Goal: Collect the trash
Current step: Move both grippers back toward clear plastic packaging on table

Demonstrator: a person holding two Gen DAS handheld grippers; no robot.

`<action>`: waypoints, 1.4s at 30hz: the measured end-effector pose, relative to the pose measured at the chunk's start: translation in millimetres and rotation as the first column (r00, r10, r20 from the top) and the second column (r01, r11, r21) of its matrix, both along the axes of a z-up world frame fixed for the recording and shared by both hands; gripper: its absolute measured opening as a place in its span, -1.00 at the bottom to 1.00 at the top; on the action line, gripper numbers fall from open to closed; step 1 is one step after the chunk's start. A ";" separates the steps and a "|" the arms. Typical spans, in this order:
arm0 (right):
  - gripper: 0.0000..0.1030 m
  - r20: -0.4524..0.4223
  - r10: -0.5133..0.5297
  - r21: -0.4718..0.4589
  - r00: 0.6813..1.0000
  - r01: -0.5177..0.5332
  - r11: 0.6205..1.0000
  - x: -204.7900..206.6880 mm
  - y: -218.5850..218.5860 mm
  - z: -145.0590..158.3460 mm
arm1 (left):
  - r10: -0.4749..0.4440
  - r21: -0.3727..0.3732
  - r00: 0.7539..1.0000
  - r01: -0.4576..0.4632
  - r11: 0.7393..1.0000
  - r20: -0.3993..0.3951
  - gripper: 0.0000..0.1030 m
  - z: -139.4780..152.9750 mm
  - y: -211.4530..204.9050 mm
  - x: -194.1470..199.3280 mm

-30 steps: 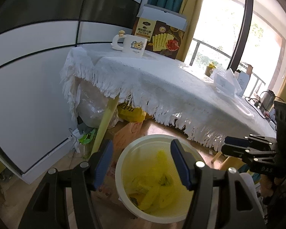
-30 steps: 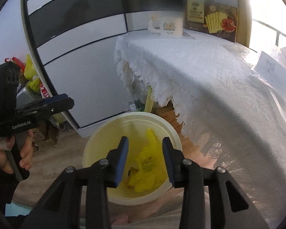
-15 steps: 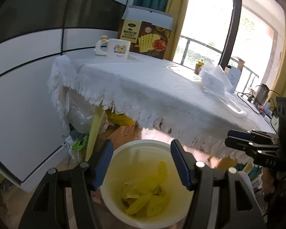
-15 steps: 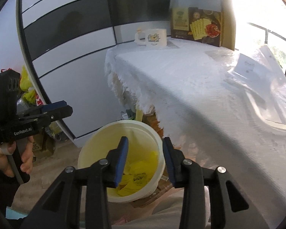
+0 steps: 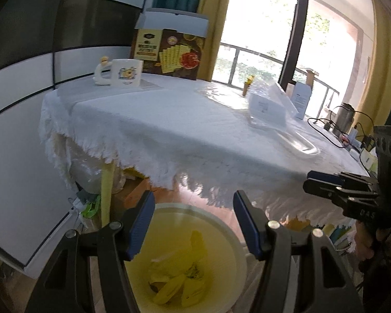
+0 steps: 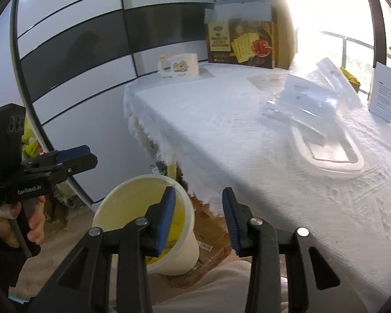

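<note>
A cream waste bin (image 5: 174,224) stands on the floor by the table and holds yellow wrappers (image 5: 179,281). My left gripper (image 5: 194,198) hovers above it, open and empty. My right gripper (image 6: 198,193) is also open with nothing between its blue pads; it hangs over the table's near edge, with the bin (image 6: 133,203) down to its left. On the white tablecloth (image 6: 221,120) lies a clear plastic food container (image 6: 328,151) with a crumpled clear plastic bag (image 6: 312,91) behind it. Each gripper shows in the other's view: the right gripper (image 5: 325,182), the left gripper (image 6: 73,156).
A white mug (image 5: 126,73) and a brown cracker box (image 5: 172,52) stand at the table's far end. A paper card (image 6: 383,91), a kettle (image 5: 344,114) and cables lie toward the window. Cardboard and bags sit under the table. A panelled wall is close on the left.
Both grippers have risen and drawn back from the bin, which now sits lower in both views. More of the tabletop and the clear container have come into view.
</note>
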State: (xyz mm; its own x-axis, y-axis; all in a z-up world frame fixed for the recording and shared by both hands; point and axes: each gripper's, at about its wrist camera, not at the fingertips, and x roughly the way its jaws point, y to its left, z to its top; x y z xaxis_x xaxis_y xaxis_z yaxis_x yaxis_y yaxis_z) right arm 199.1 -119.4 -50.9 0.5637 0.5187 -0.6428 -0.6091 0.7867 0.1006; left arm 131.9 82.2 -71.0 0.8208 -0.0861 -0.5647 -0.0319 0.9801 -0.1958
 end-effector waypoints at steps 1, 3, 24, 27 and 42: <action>-0.32 0.002 -0.005 0.003 1.000 0.005 1.000 1.0 -3.0 0.7 | -0.006 0.001 1.000 0.006 1.000 0.001 0.21 0.5 -3.0 2.3; -0.32 0.007 -0.015 0.008 1.000 0.015 1.000 3.0 -9.3 2.3 | -0.019 0.001 1.000 0.019 1.000 0.002 0.21 1.7 -9.4 7.9; -0.32 0.083 -0.119 0.017 0.989 0.118 0.993 36.4 -71.7 25.3 | -0.228 0.073 0.973 0.226 0.971 0.021 0.22 27.6 -93.1 87.7; -0.32 0.092 -0.137 0.019 0.986 0.136 0.991 47.4 -82.2 31.5 | -0.273 0.069 0.962 0.271 0.960 0.013 0.22 30.8 -105.5 104.4; -0.07 0.123 -0.209 -0.031 0.970 0.215 0.976 120.1 -117.2 54.3 | -0.388 0.089 0.920 0.391 0.916 -0.050 0.22 37.0 -138.8 190.8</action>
State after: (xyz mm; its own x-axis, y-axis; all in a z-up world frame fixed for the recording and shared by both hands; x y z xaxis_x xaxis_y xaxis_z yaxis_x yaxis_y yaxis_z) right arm 319.3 -236.6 3.5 0.7312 0.3519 -0.5845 -0.4335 0.9012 0.0002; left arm 322.8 -56.6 -34.0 0.7158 -0.3397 -0.6101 0.3515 0.9302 -0.1055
